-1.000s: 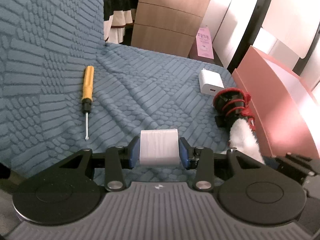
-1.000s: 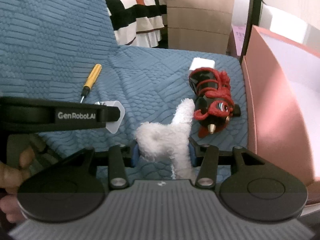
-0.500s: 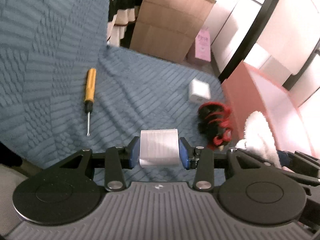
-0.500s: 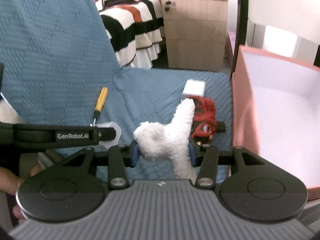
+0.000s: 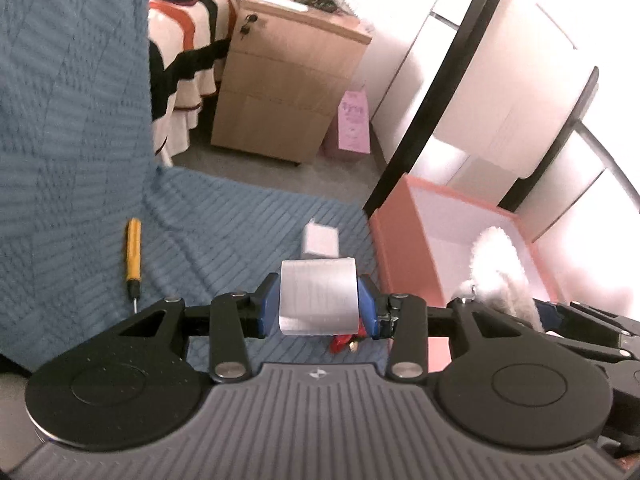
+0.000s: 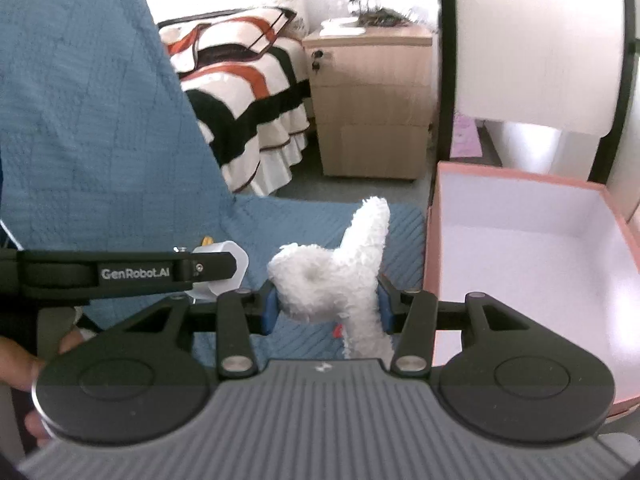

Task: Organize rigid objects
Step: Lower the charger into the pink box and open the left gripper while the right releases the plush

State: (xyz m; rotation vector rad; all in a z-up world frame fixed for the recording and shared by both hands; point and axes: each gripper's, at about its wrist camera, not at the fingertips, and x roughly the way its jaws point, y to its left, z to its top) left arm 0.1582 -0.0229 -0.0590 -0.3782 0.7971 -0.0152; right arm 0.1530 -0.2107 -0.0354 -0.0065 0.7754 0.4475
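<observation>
My left gripper (image 5: 318,300) is shut on a white plastic roll (image 5: 318,298), held well above the blue quilted sofa seat (image 5: 224,232). My right gripper (image 6: 326,300) is shut on a white fluffy plush (image 6: 340,272), raised beside the pink box (image 6: 528,240); the plush also shows in the left wrist view (image 5: 496,268) over the box. A yellow screwdriver (image 5: 133,254) and a white charger block (image 5: 321,240) lie on the seat. A red-and-black object (image 5: 344,340) peeks out below the roll, mostly hidden.
The pink box (image 5: 416,248) stands open at the seat's right end, its white inside bare. The sofa back (image 6: 92,140) rises on the left. A wooden cabinet (image 6: 372,100) and a striped bed (image 6: 240,92) stand behind. My left gripper's side (image 6: 128,272) crosses the right view.
Both grippers have risen and tilted upward with their loads. The right gripper has carried the plush toward the pink box. The red-and-black object has dropped almost out of sight.
</observation>
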